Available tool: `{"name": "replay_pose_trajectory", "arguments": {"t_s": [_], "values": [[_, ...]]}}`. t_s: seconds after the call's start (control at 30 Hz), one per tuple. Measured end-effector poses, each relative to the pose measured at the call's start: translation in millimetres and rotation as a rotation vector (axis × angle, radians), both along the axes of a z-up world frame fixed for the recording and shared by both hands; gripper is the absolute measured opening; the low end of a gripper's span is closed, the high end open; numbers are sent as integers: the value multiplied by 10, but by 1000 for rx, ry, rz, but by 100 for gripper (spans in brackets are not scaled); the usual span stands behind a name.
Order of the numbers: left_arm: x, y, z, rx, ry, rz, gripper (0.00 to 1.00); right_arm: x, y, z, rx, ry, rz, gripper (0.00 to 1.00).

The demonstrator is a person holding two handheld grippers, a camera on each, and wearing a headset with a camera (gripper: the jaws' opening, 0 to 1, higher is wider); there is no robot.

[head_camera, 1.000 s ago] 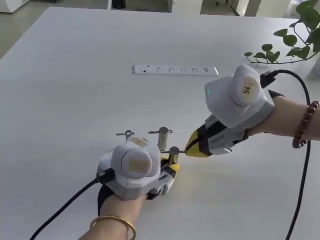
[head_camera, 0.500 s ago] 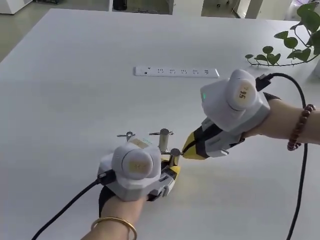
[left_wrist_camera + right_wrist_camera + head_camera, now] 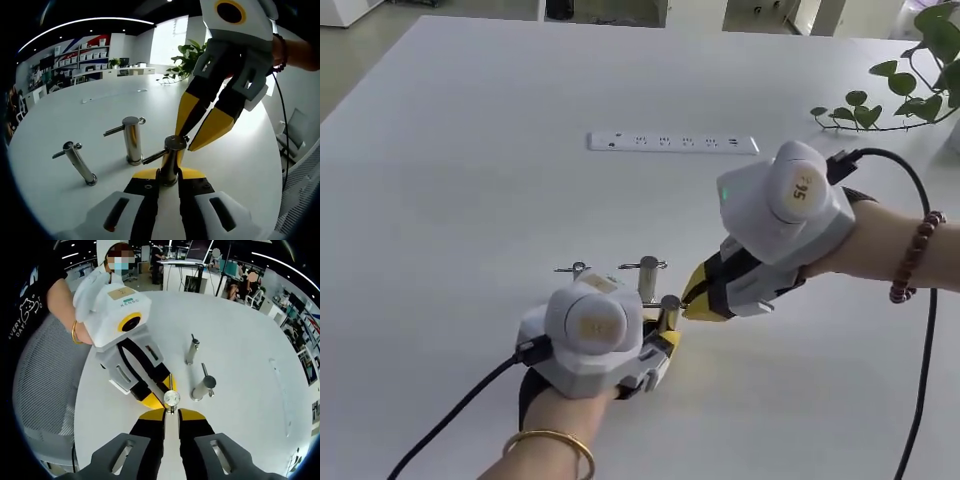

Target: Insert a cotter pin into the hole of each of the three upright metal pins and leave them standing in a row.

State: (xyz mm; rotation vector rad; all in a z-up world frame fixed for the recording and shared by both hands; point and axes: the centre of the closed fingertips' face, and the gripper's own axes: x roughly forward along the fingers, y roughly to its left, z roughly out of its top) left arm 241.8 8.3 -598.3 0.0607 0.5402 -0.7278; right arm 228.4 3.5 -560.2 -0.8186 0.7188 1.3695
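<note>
cotter pin (image 3: 152,157) sat through the nearest metal pin (image 3: 173,152), pinched by the right claw (image 3: 185,143); left claw (image 3: 170,176) gripped that pin's base.

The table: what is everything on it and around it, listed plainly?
table: one, white, under everything.
metal pins: three, silver, upright in a row.
cotter pins: three, silver, one through each pin's top.
power strip: one, white, farther back.
plant: one, green, far right corner.
cables: two, black, trailing from the grippers.
bangle: one, gold, left wrist.
bead bracelet: one, brown, right wrist.
left gripper: grey, yellow-black jaws, shut on nearest metal pin.
right gripper: same colours, apparently shut on its cotter pin.
</note>
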Motion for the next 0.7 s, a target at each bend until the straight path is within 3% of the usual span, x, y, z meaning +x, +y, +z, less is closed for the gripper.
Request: {"name": "replay_pose_trajectory", "arguments": {"t_s": [0.17,0.37,0.6,0.7], "values": [[-9,39,-11,17,5,2,16,24,-13,3,4,7,-29,12],[-33,122,50,20,7,2,21,19,62,47,69,53,-101,16],[-31,238,143,24,2,7,29,20,130,49,80,65,-116,18],[-37,306,132,54,-6,7,32,9,166,41,81,70,-110,17]]}}
